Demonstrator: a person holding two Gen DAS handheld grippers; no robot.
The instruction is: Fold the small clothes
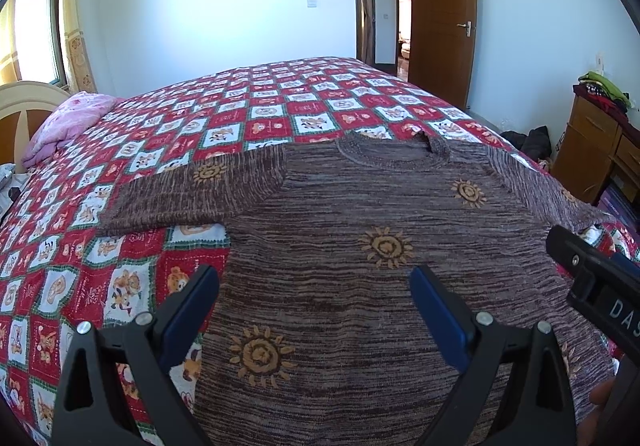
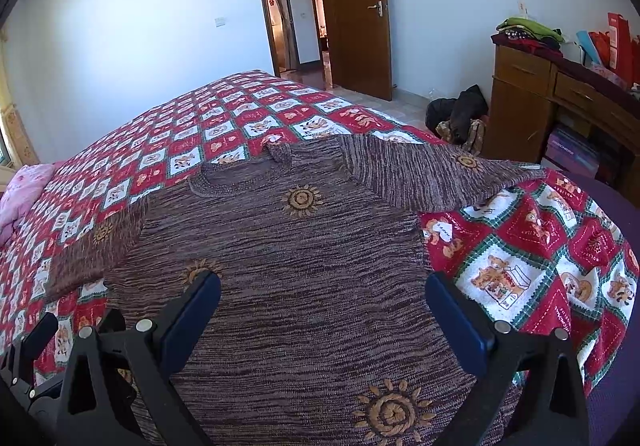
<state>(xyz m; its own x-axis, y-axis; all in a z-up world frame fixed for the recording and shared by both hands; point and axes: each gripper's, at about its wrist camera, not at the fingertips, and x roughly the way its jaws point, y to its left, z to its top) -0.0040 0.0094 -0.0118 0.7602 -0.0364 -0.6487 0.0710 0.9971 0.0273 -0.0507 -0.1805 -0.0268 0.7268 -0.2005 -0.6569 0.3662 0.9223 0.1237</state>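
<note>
A small brown knit sweater (image 1: pixel 360 230) with orange sun motifs lies flat on the bed, neck away from me and both sleeves spread out. It also shows in the right wrist view (image 2: pixel 304 270). My left gripper (image 1: pixel 316 286) is open and empty above the sweater's lower left part. My right gripper (image 2: pixel 324 294) is open and empty above the sweater's lower right part. The right gripper's black body also shows at the right edge of the left wrist view (image 1: pixel 596 286). The right sleeve (image 2: pixel 436 174) reaches toward the bed's right edge.
The bed has a red and white checked cover (image 1: pixel 168 134). A pink pillow (image 1: pixel 68 122) lies at the far left. A wooden desk (image 2: pixel 560 94) with piled clothes stands at the right. Dark bags (image 2: pixel 460 114) lie on the floor. An open door (image 2: pixel 356 10) is behind.
</note>
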